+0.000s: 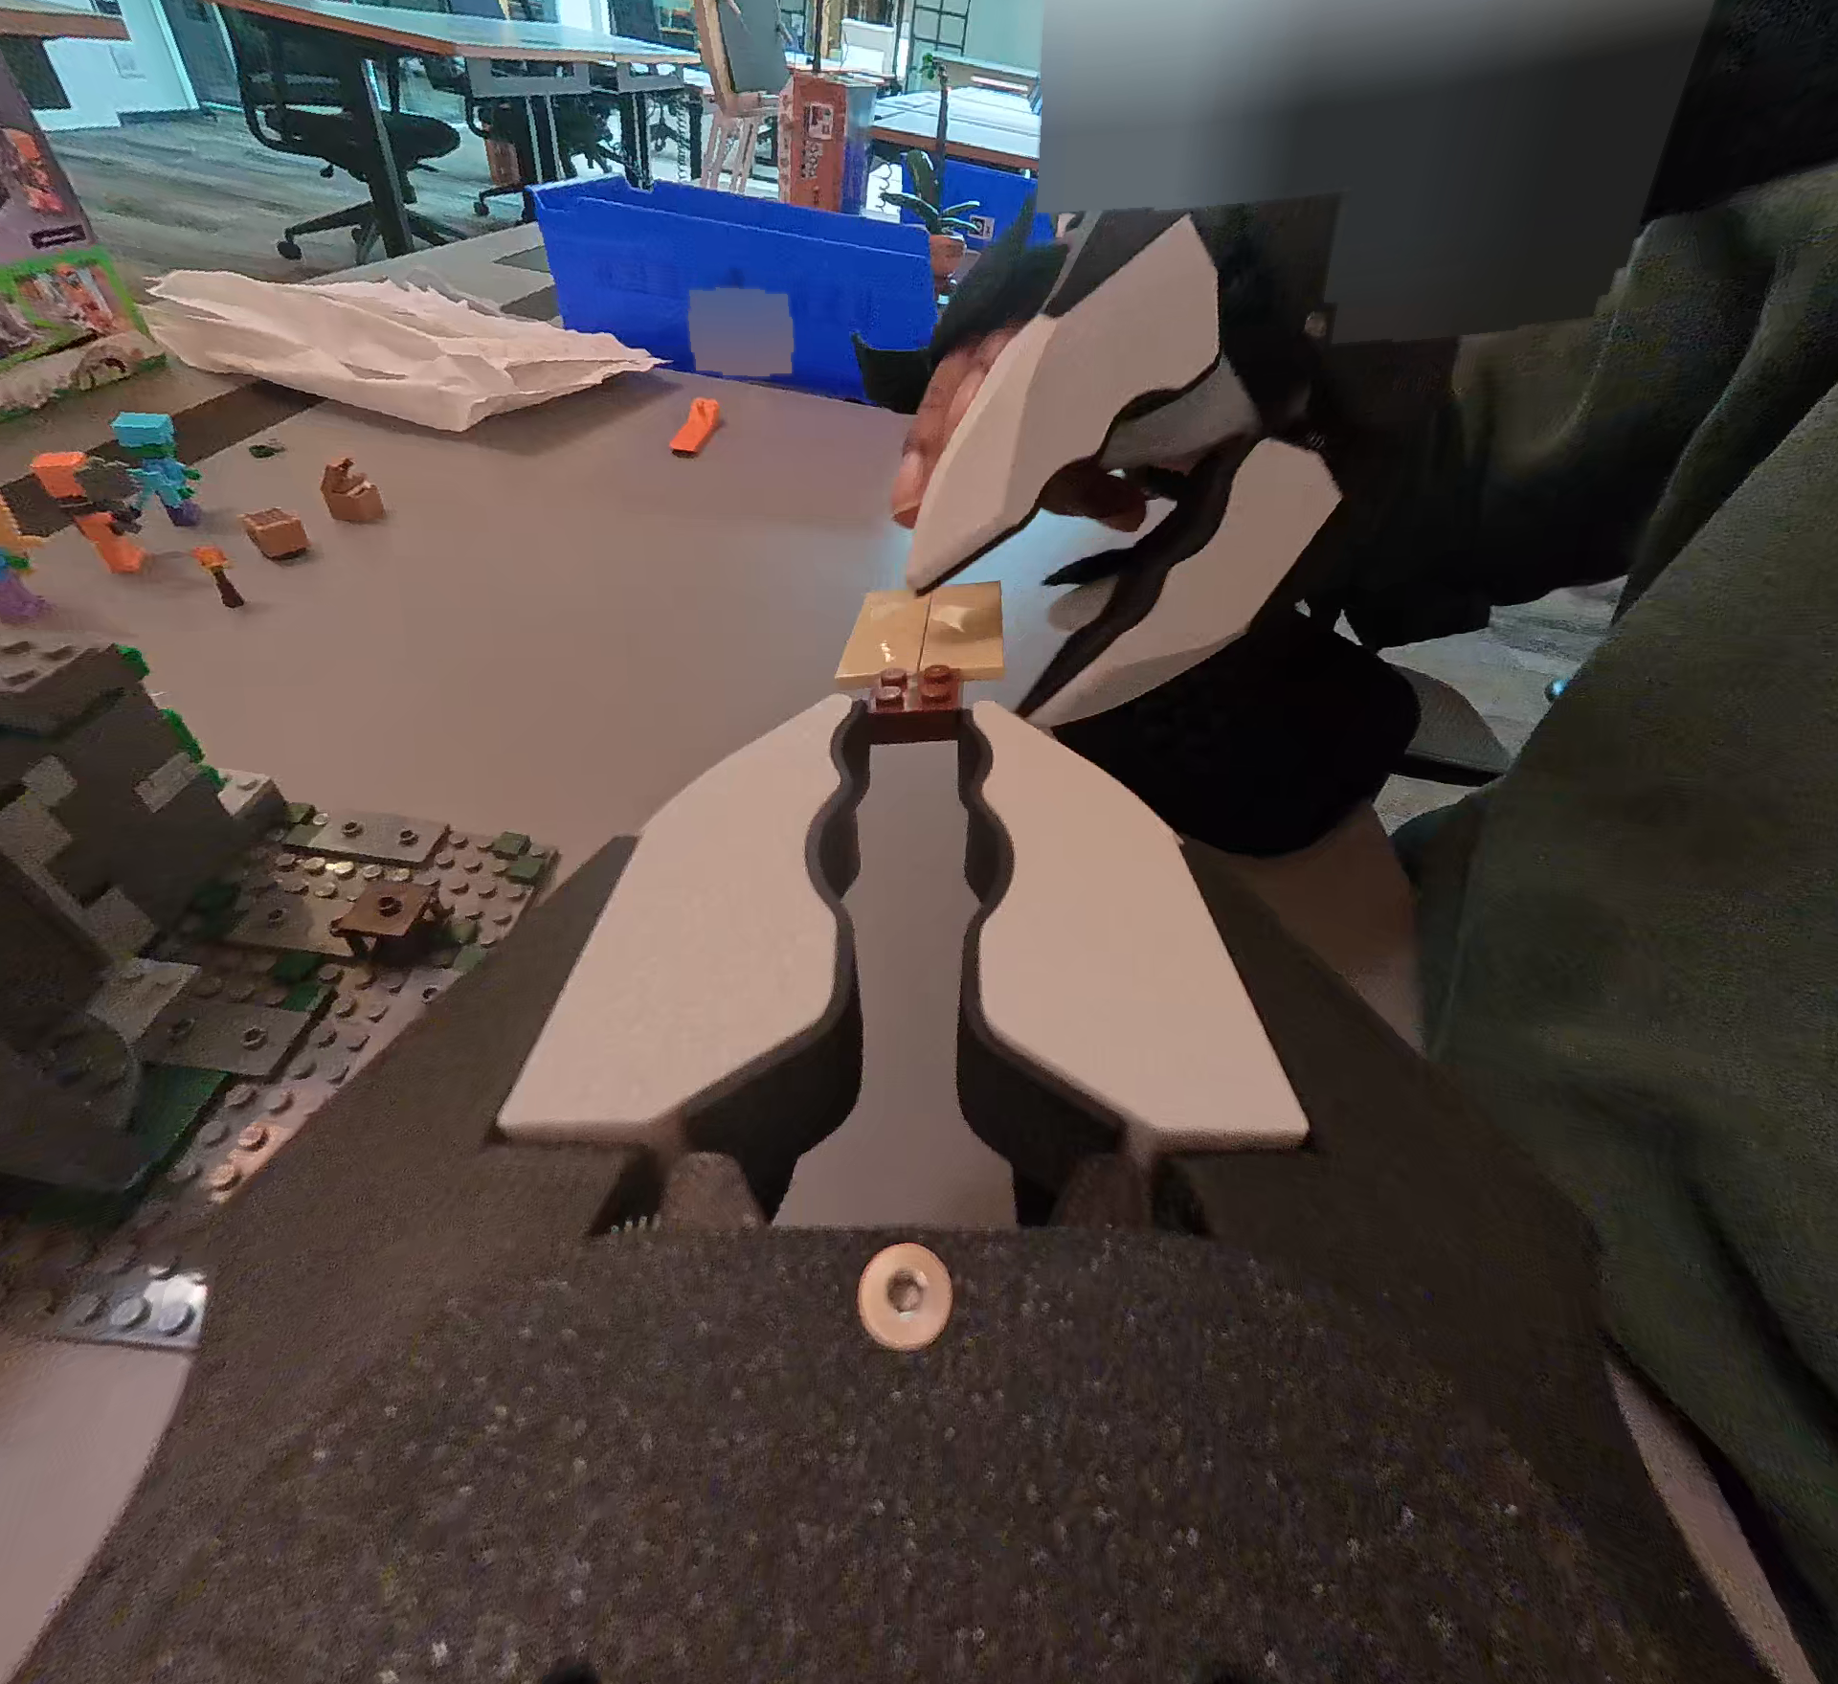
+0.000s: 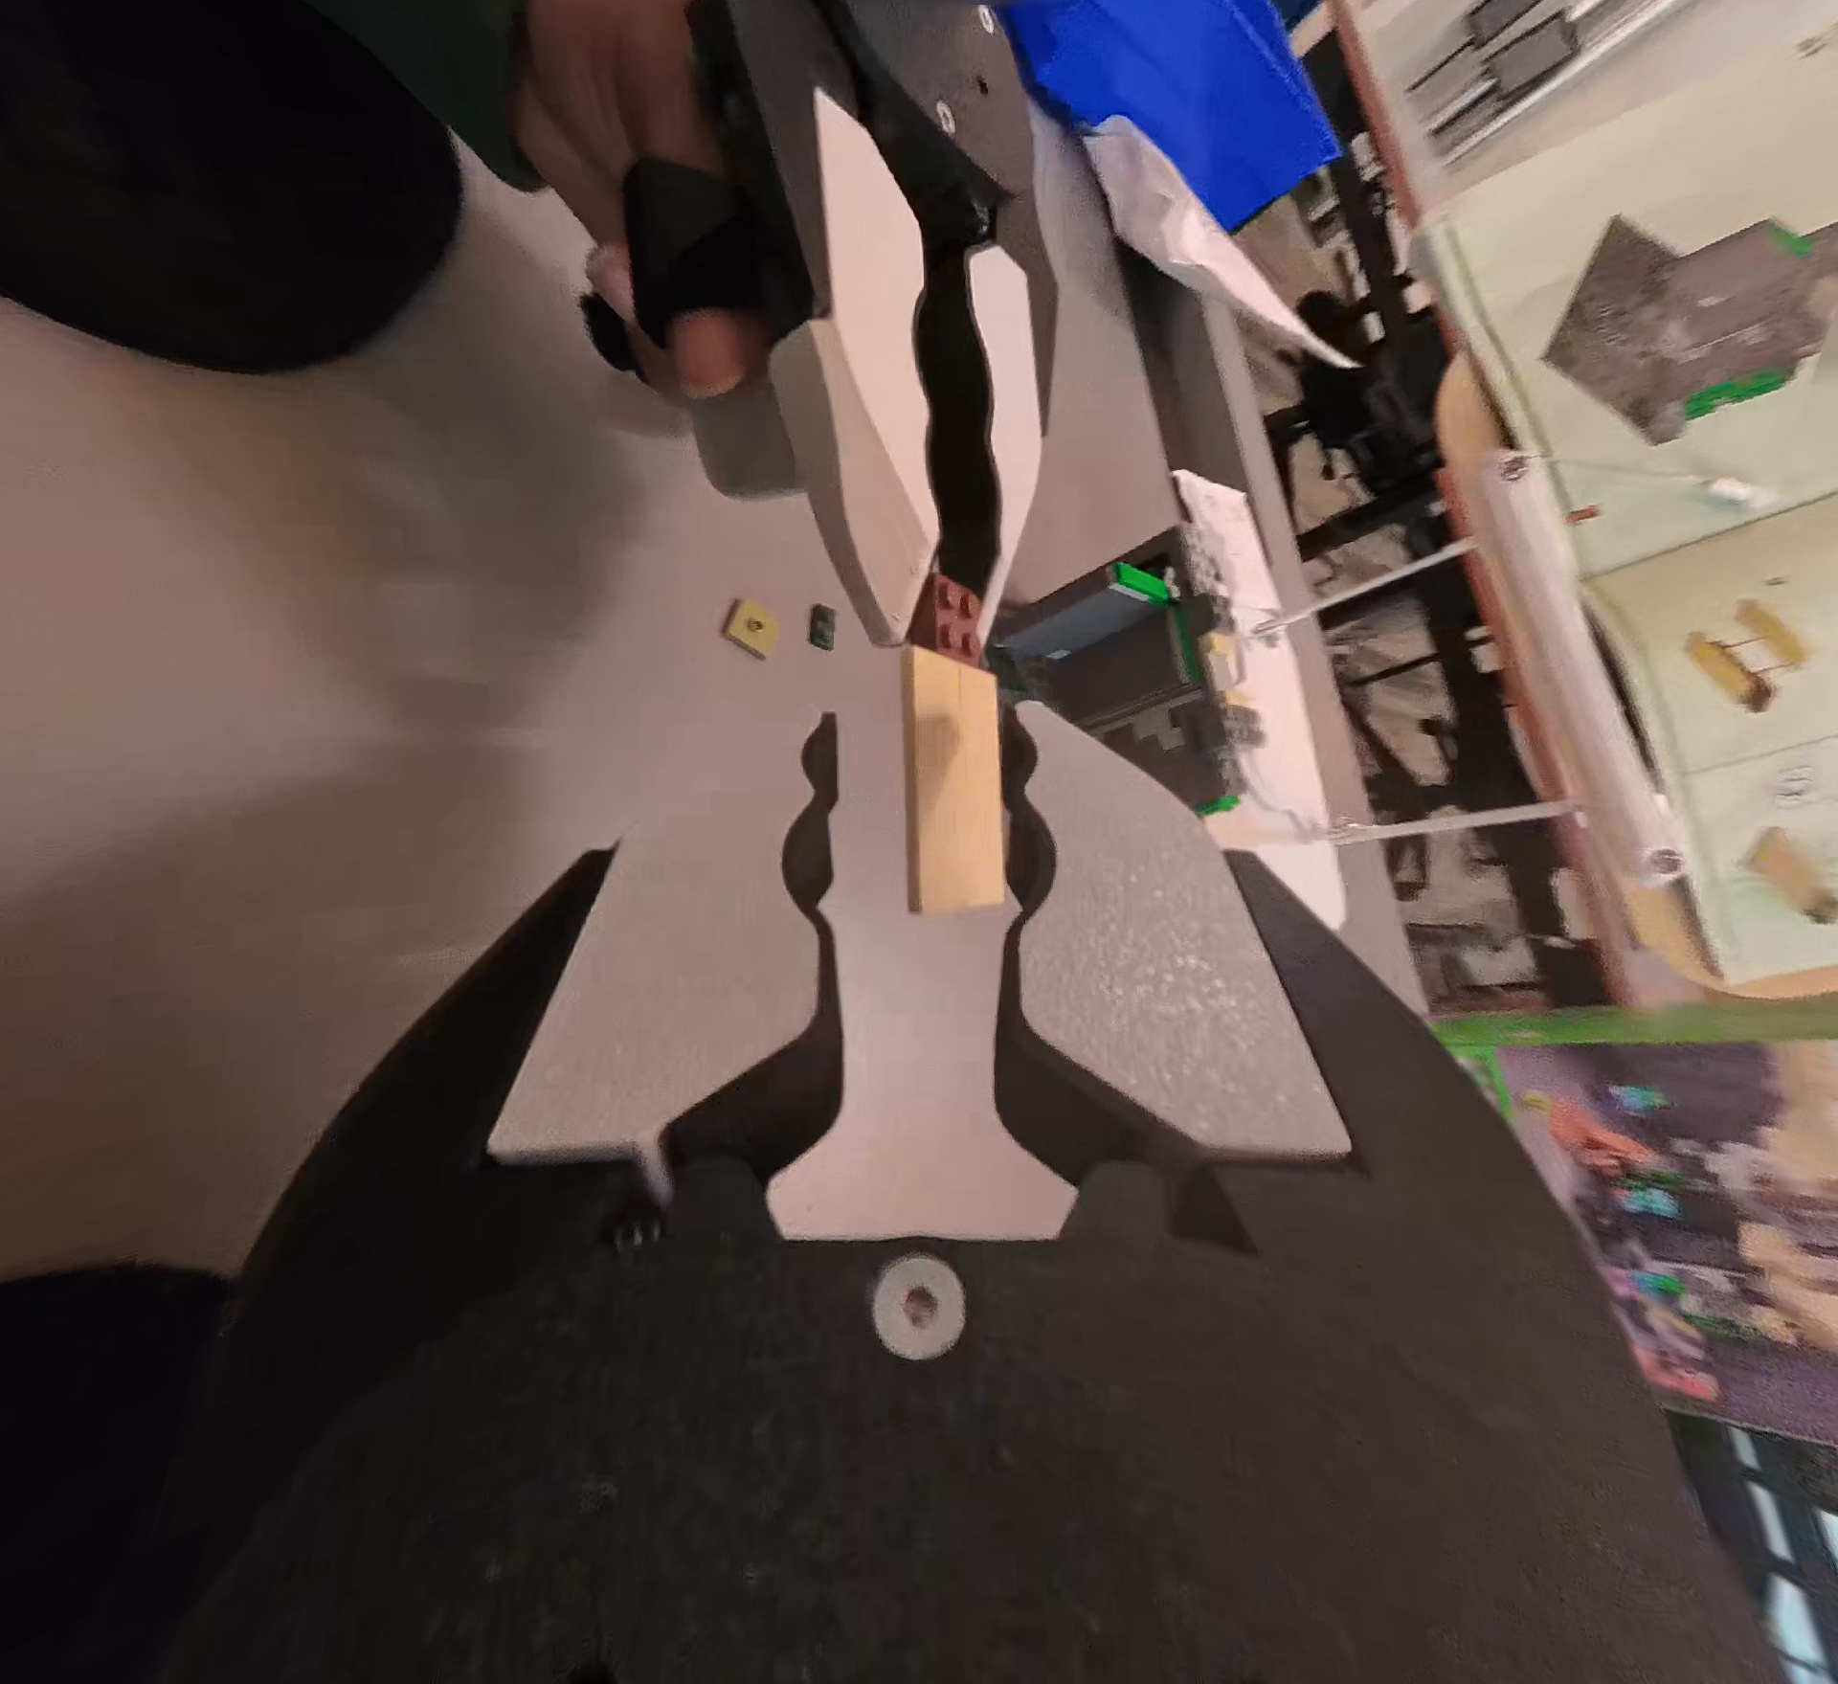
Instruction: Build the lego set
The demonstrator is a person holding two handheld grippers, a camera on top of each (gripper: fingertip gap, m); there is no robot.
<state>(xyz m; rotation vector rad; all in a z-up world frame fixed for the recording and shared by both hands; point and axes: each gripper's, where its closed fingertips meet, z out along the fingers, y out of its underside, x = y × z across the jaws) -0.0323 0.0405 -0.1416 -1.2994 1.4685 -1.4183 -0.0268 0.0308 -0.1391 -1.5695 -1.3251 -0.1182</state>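
Soft, even indoor light; fisheye bending warps both views' edges; motion blur smears the right wrist view, glare glints off tan tiles (image 1: 925, 637).

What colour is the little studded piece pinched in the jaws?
Reddish brown plate, clearest in the left wrist view.

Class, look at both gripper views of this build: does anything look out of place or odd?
Nothing looks damaged. One oddity: a small tan plate and a tiny dark green piece lie loose on the table, apart from the model.
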